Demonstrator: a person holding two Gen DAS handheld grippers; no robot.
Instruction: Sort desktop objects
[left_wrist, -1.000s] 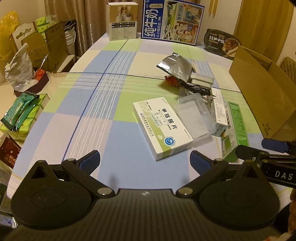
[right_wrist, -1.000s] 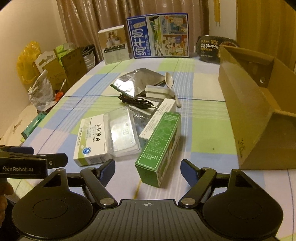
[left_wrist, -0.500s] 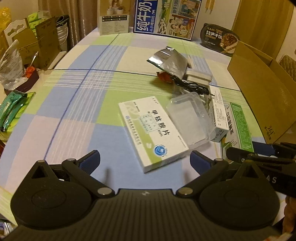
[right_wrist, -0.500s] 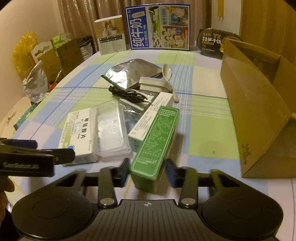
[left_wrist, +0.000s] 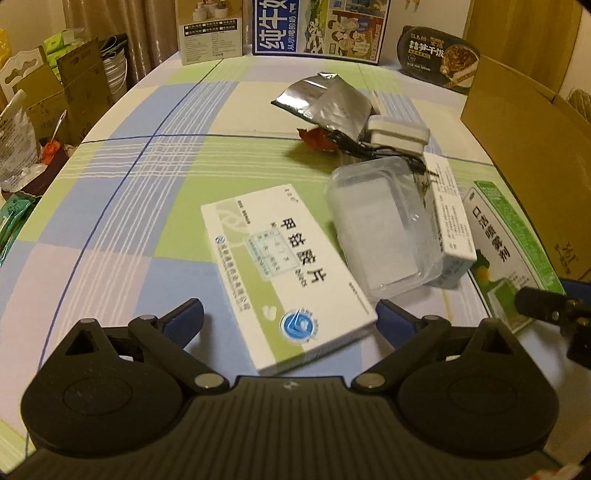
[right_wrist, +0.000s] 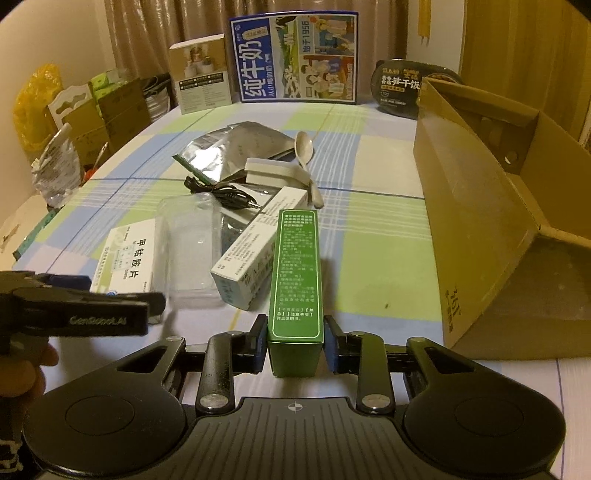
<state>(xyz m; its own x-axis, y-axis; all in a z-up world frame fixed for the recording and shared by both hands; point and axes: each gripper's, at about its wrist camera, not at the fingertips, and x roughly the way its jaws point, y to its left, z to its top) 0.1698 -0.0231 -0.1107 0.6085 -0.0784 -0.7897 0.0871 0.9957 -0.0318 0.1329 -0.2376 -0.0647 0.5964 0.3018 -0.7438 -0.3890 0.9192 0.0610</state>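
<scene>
The table (right_wrist: 376, 236), w/ its checked blue-green-white cloth, fills both views. On its right side sits a brown cardboard box (right_wrist: 491, 236), open top; its right part is cut off by the frame edge in both views.

White med box (left_wrist: 288, 273) lies flat at centre of the left wrist view, long axis running from upper left to lower right, near end between the fingers of the left tool (left_wrist: 290, 317). That tool's jaws are wide apart & starting to close; pads not touching the box. Print reads upside down here, slightly blurred.

Clear plastic tray (left_wrist: 384, 229) lies just right of it, tilted, resting partly on a narrow white carton (left_wrist: 450, 225).

Green carton (right_wrist: 295, 273) is at centre of the right wrist view, long axis pointing straight away from the cam, toward the top of the frame. Its near end sits between the pads of the right tool (right_wrist: 295, 343), jaws closing in tight on both sides; near-bottom edge hidden behind the tool body. Far end lies against the narrow white carton.

Further back: silver foil pouch (right_wrist: 236, 151), black cable (right_wrist: 225, 192), small white case (right_wrist: 273, 170), spoon (right_wrist: 306, 155). Something red under the pouch in the left view, can't tell what.

A person's hand (right_wrist: 22, 369), lower left of the right view, mostly cut off.
</scene>
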